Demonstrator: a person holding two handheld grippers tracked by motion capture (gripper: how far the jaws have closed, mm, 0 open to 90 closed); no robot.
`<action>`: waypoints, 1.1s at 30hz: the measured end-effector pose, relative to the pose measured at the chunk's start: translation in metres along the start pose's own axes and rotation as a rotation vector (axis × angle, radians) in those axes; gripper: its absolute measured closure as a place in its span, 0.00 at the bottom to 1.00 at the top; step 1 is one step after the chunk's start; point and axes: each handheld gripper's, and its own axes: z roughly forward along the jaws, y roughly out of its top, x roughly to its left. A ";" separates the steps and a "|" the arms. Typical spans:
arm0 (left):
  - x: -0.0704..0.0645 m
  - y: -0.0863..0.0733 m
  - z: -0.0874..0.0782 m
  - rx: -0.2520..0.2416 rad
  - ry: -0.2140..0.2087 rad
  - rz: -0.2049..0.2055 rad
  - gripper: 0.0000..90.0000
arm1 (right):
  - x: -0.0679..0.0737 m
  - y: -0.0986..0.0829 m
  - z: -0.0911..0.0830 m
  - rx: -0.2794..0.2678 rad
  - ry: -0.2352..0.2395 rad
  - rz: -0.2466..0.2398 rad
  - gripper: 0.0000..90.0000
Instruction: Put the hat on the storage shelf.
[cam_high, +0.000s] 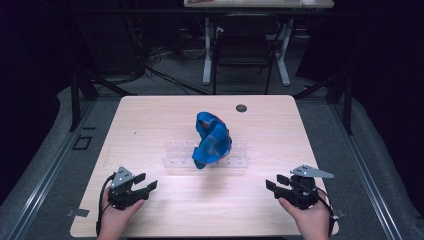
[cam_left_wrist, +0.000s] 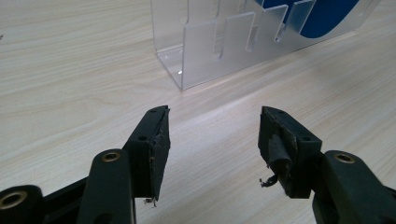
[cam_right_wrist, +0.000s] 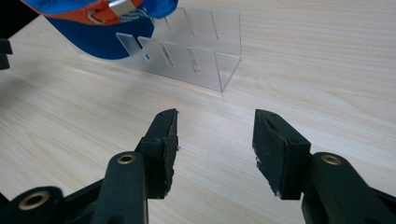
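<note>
Resting at near table edge, your left gripper (cam_high: 141, 183) and right gripper (cam_high: 274, 182) both gape empty, well apart. Blue cap (cam_high: 212, 140) with orange trim sits propped in clear acrylic slotted rack (cam_high: 175, 154) mid-table, between them, likely so either side can reach.

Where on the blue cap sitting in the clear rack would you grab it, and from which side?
Probably the cap's raised upper edge, coming from above: it stands crumpled and upright out of the rack, whose slotted walls cover its lower part. Both claws, left and right, are open and apart from it.

Black tongs (cam_high: 145, 183) with brass screws, grey plate (cam_high: 311, 171).
</note>
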 end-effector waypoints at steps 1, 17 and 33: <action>0.000 -0.001 0.001 -0.003 0.004 -0.001 0.49 | 0.000 -0.003 0.002 0.002 -0.010 -0.004 0.56; -0.002 -0.005 0.008 0.014 -0.008 0.014 0.49 | -0.007 -0.033 0.028 0.030 -0.031 -0.022 0.55; -0.022 0.000 0.016 -0.010 -0.064 0.061 0.51 | -0.007 -0.044 0.038 0.034 -0.009 -0.027 0.55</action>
